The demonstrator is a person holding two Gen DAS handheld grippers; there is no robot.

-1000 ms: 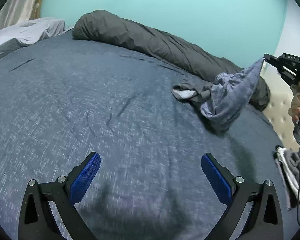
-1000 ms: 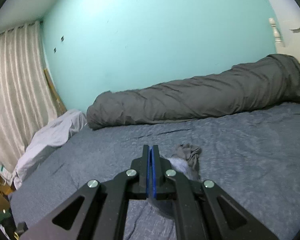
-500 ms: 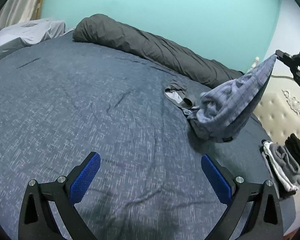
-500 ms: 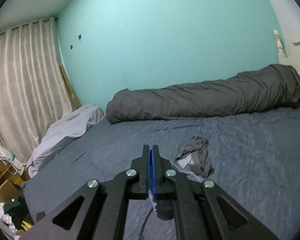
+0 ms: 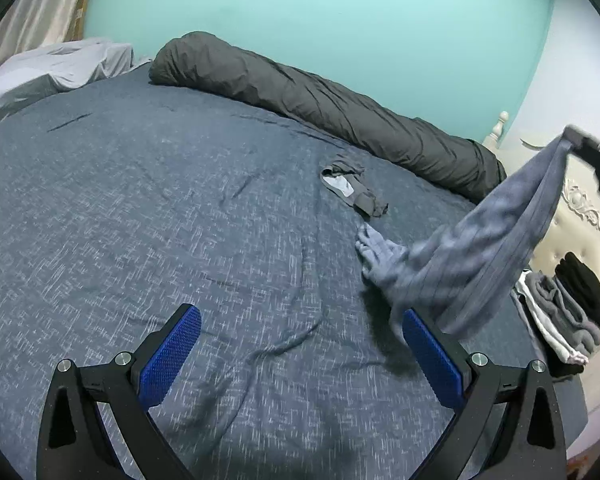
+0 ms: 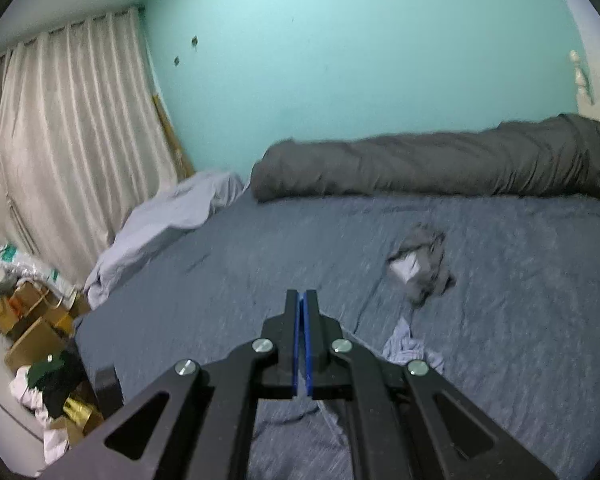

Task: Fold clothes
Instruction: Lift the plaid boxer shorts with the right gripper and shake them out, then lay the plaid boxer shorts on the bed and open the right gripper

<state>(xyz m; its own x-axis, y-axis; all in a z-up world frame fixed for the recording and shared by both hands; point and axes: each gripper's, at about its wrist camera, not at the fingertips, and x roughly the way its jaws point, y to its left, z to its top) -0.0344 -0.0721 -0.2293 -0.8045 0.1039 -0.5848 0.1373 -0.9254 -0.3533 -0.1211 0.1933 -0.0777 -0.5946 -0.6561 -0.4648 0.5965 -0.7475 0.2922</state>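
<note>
- Left gripper (image 5: 300, 356), blue pads spread wide with nothing between them, hovers over a dark blue bedspread (image 5: 140, 220).
- At the right edge, the right gripper (image 5: 580, 146) pinches a blue-grey striped garment (image 5: 472, 256); its lower end trails on the bed.
- A small grey garment (image 5: 352, 190) lies beyond.
- Folded clothes (image 5: 568, 308) sit stacked at the right.
- A rolled dark grey duvet (image 5: 320, 100) lines the teal wall (image 5: 320, 20).

The bed (image 5: 148, 208) lies bare on the left; 1 garment (image 5: 350, 190), a roll (image 5: 320, 104) and a stack (image 5: 568, 304) obstruct the right.
</note>
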